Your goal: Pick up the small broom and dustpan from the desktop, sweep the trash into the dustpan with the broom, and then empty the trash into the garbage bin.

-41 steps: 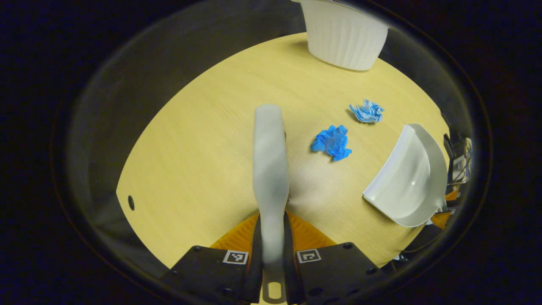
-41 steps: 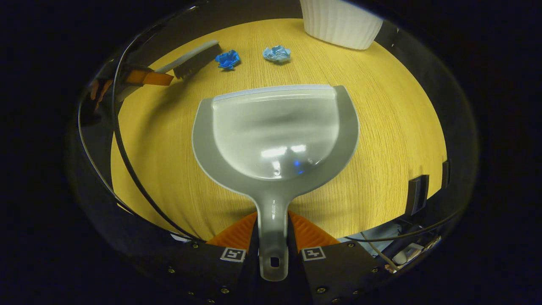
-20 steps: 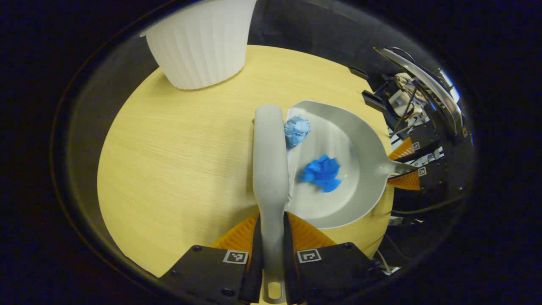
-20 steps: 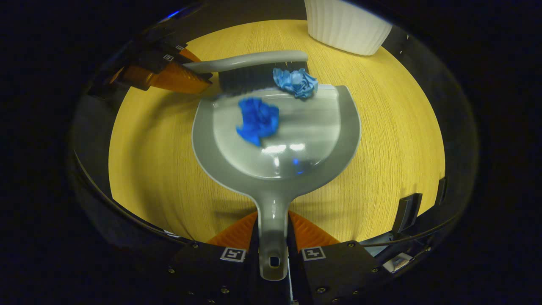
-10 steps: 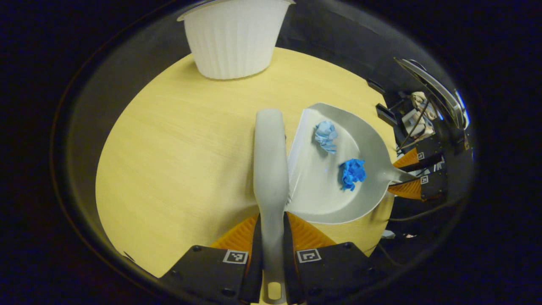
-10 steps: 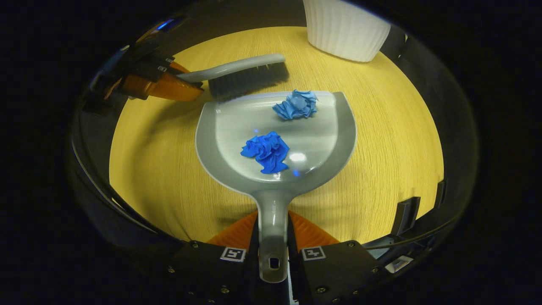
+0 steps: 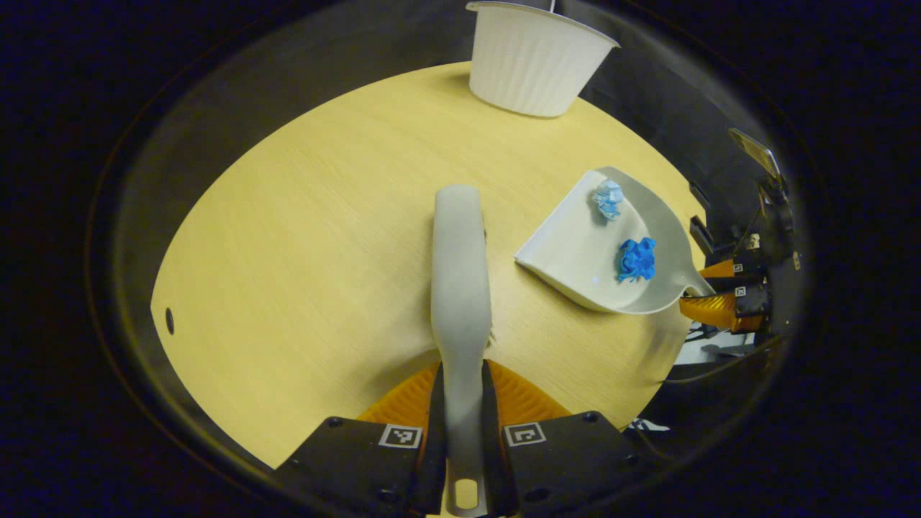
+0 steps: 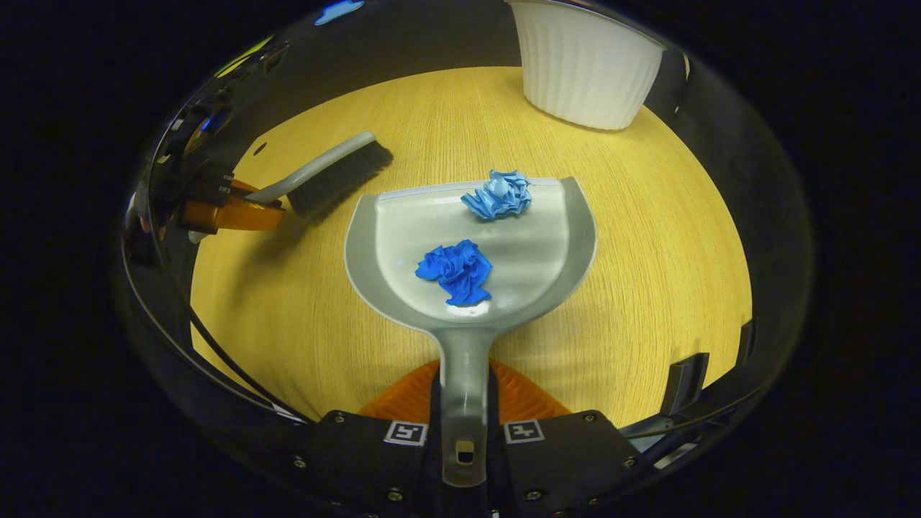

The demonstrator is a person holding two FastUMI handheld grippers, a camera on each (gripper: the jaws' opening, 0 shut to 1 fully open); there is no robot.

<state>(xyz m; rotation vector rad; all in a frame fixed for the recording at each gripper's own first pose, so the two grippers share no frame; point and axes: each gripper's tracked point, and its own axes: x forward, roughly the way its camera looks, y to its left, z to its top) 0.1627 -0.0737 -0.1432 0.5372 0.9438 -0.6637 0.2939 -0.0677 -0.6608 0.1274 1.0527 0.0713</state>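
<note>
Since a moment earlier, broom (image 7: 460,273) and dustpan (image 7: 601,252) had drawn apart in the left gripper view; the left gripper (image 7: 460,403) was clamped on the broom's handle.

In the right gripper view, the right gripper (image 8: 464,417) pinched the dustpan handle; the pale paper wad (image 8: 498,195) sat at the lip, and forward tilt short of the garbage bin (image 8: 586,68) could spill it.

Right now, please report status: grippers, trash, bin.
Left gripper shut on broom. Right gripper shut on dustpan. Both paper wads in pan. Bin ahead, upright, path open.
</note>
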